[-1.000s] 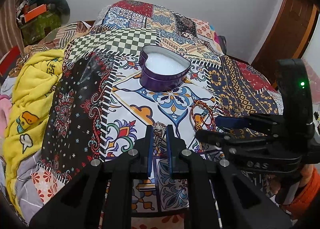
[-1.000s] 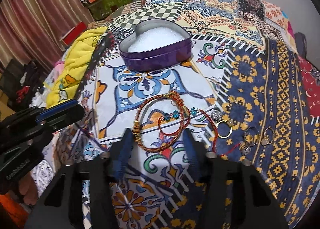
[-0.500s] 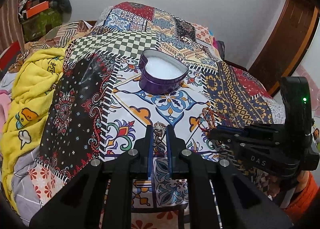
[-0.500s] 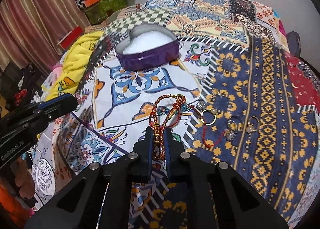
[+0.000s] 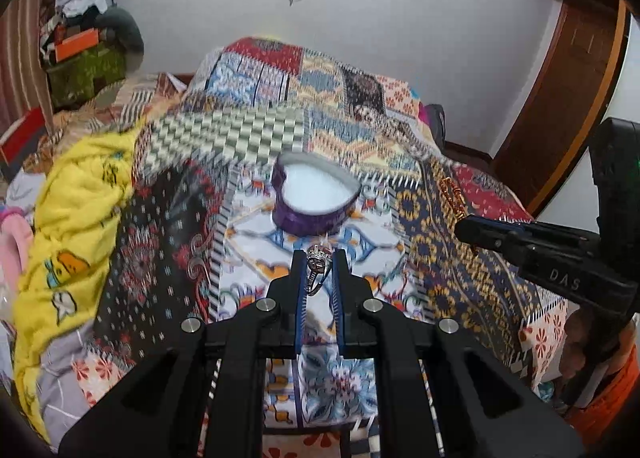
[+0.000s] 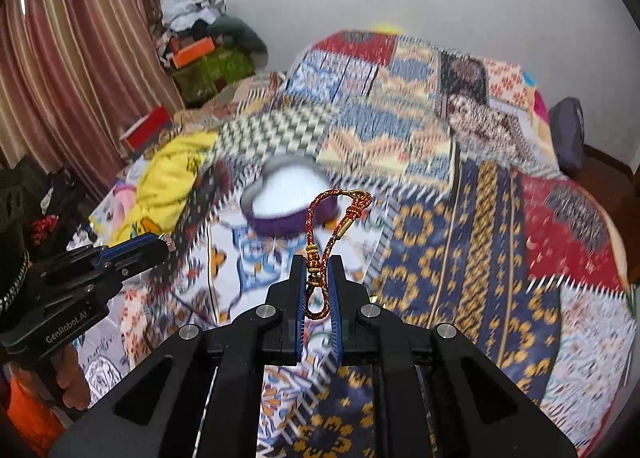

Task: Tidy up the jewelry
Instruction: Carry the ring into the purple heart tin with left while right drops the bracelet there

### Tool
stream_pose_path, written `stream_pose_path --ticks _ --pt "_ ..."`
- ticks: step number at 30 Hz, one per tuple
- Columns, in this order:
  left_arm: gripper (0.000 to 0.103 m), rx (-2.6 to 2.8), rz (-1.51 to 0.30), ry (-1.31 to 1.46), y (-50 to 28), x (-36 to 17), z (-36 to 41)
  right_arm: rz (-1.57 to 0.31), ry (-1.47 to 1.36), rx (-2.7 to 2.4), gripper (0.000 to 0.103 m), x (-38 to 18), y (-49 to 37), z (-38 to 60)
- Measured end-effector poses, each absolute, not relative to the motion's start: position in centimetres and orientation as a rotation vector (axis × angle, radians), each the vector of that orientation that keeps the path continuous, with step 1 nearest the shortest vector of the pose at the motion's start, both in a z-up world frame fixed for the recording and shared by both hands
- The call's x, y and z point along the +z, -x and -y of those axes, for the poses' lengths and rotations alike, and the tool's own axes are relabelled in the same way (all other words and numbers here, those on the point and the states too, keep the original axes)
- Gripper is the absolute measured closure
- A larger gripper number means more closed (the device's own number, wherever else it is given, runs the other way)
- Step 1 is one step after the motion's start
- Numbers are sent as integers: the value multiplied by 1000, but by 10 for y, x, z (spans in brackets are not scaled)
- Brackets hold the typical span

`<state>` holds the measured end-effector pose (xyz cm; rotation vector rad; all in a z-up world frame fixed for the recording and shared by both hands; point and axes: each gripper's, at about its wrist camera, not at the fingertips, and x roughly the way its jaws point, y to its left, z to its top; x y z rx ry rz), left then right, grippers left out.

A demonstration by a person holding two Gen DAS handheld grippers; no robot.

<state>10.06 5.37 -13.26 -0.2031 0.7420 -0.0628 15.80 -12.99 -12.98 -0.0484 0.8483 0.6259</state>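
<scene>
Lifted clear of the bed (image 6: 460, 242) since a second ago: both pieces of jewelry, each now pinched and carried above the patchwork quilt. Right hand-held gripper (image 6: 318, 286), wide around the red-and-gold cord bracelet (image 6: 324, 238) a moment back, now clamped shut on it, loop standing up past the tips, gold clasp end dangling forward. Left hand-held gripper (image 5: 319, 278) likewise closed on a silver ring (image 5: 317, 264), ornate head poking out just above the pads. Ahead of both and apart from them, resting on the quilt, the purple heart-shaped tin (image 5: 314, 200) with its white lining showing, nothing visible inside yet. Background smeared by motion, so finer detail on the quilt impossible to read; other small pieces seen earlier out of view now. Judged from this: pick-up finished for two items, transport under way, drop into the tin likely next. Worth watching for the bracelet's loose end snagging the tin's rim on release.
</scene>
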Motion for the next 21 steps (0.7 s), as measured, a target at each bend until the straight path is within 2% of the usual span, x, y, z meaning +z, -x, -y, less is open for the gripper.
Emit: stream_pose_path --ticks 12,21 --pt "92 -51 -627 170 -135 -97 -59 -746 34 633 94 -100 -182 122" --pt "93 -60 -625 162 -173 -100 -64 -731 42 660 93 -102 -206 104"
